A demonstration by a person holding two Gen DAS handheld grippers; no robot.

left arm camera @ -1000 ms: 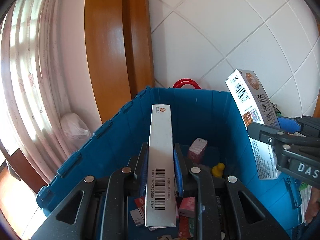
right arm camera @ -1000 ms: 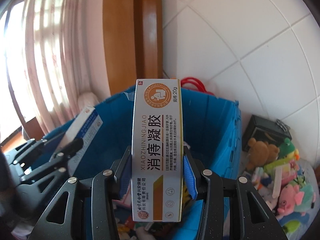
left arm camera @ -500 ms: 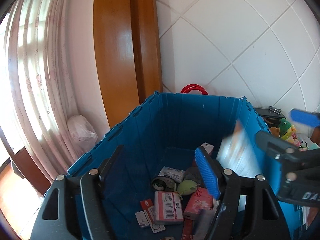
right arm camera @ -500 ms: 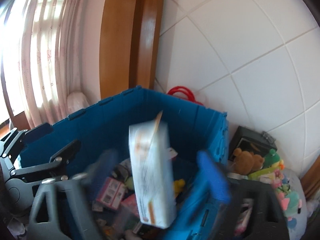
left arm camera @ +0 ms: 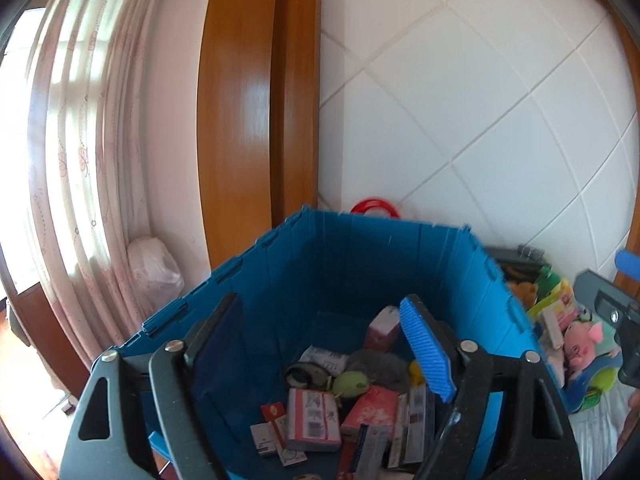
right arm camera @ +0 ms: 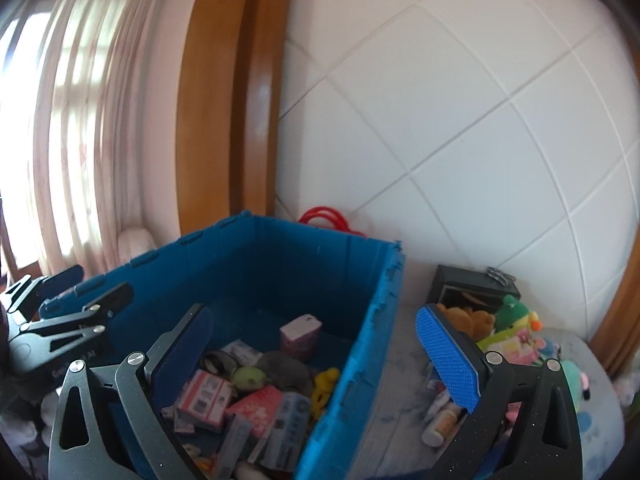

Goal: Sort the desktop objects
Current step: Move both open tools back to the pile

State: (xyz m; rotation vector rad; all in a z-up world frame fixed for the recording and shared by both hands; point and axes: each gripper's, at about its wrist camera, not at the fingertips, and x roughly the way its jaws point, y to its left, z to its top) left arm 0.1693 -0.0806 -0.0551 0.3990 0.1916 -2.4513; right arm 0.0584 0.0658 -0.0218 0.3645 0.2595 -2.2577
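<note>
A: Left gripper [left arm camera: 320,344] — hanging over the crate [left arm camera: 360,256], fingers spread wide, gripping nothing. Blue pad [left arm camera: 426,350] facing inward on the right finger.

B: Right gripper [right arm camera: 320,352] — also gaping, holding nothing. Straddling the crate's [right arm camera: 360,344] right wall: left finger over the inside, right pad [right arm camera: 448,360] over the cloth outside.

A: Boxes?

B: Lying on the crate floor, heaped toward the near side. Pink box [left arm camera: 370,410] sitting mid-pile, barcoded box [left arm camera: 312,420] just left of it, small red-and-white box [left arm camera: 274,424] further left. Long grey-blue box [right arm camera: 286,420] leaning against the near right wall, touching the pink one [right arm camera: 260,404].

A: Other bits in there?

B: Pale pink carton [right arm camera: 300,336] standing upright toward the far wall. Green ball [right arm camera: 248,376] resting beside a grey lump [right arm camera: 284,368]; yellow toy [right arm camera: 326,380] pressing against the right wall.

A: Outside the crate?

B: Plush toys [right arm camera: 516,328] piling up to the right, black case [right arm camera: 472,292] behind them near the tiled wall [right arm camera: 460,140]. Pink pig [left arm camera: 586,344] showing in the left view. Red handle [left arm camera: 374,206] peeking up behind the far rim. Small bottle [right arm camera: 438,426] lying on the cloth under the right pad, blurred.

A: Left side?

B: Curtain [left arm camera: 80,160] hanging beside a wooden frame [left arm camera: 248,100].
</note>
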